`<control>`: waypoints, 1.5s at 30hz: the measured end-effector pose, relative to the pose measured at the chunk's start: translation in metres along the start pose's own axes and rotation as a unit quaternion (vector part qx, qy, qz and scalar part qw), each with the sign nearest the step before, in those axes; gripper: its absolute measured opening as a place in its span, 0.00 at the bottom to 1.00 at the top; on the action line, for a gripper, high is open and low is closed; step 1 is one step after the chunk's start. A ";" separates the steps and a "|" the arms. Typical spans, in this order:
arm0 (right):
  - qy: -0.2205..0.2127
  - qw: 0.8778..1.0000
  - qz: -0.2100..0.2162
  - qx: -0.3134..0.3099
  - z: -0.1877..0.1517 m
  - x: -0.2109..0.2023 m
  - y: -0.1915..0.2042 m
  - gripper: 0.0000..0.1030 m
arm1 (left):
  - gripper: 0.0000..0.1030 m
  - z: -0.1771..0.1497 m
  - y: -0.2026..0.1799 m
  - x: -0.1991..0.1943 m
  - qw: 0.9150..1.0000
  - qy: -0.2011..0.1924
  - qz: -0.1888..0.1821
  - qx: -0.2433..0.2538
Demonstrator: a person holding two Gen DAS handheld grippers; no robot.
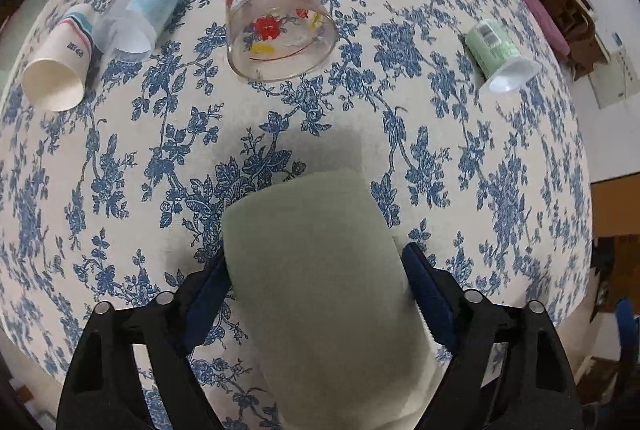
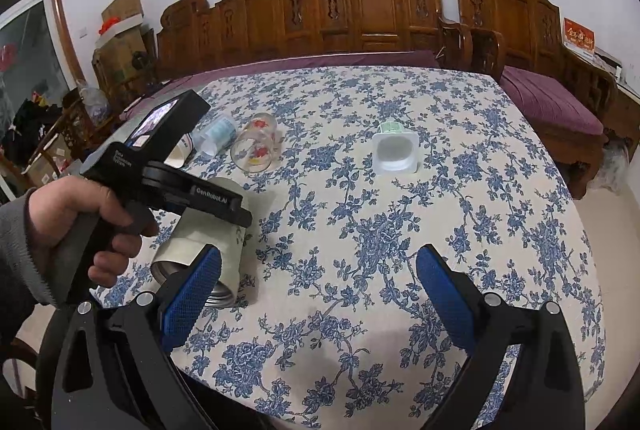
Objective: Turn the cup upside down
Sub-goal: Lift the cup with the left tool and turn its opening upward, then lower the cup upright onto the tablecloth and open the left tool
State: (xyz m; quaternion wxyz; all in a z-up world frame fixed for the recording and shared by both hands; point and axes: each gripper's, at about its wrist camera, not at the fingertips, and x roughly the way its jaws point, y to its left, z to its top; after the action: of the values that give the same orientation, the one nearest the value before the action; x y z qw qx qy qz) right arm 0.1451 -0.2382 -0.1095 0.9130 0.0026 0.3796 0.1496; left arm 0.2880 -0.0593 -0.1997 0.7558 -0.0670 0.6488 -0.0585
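Grey-green cup [image 1: 320, 270] sits pinched in our left hand-held gripper [image 1: 316, 286], low over the floral desk [image 1: 460, 157] — our right hand-held gripper [image 2: 320, 282] spread, holding nothing.

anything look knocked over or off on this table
Yes: every loose cup lies on its side: the flowered glass, paper cup, clear plastic cup and green yogurt cup. Nothing looks spilled.

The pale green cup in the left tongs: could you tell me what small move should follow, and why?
Probably roll the left tongs further, bringing the pale green cup mouth-down. They clamp its sides, and the right wrist view shows it tilted, mouth low near the tablecloth, not yet inverted.
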 end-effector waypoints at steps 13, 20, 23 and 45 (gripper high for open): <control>0.003 1.000 -0.002 0.004 -0.001 0.002 -0.002 0.96 | 0.66 -0.028 -0.007 -0.073 0.991 -0.116 0.007 0.065; 0.005 1.000 -0.002 0.006 -0.001 0.002 -0.003 0.96 | 0.66 -0.036 -0.023 -0.093 0.977 -0.174 0.038 0.121; 0.007 1.000 -0.004 0.006 -0.002 0.003 -0.004 0.96 | 0.66 -0.035 -0.027 -0.091 0.974 -0.181 0.042 0.128; 0.000 1.000 -0.011 0.001 0.001 0.002 -0.005 0.96 | 0.67 -0.048 -0.036 -0.070 0.967 -0.193 0.052 0.155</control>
State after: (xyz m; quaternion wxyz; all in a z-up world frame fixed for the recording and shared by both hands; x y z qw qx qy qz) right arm 0.1483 -0.2427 -0.1105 0.9145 -0.0008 0.3800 0.1388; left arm 0.2303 -0.0832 -0.1323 0.8701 0.0745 0.4759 -0.1045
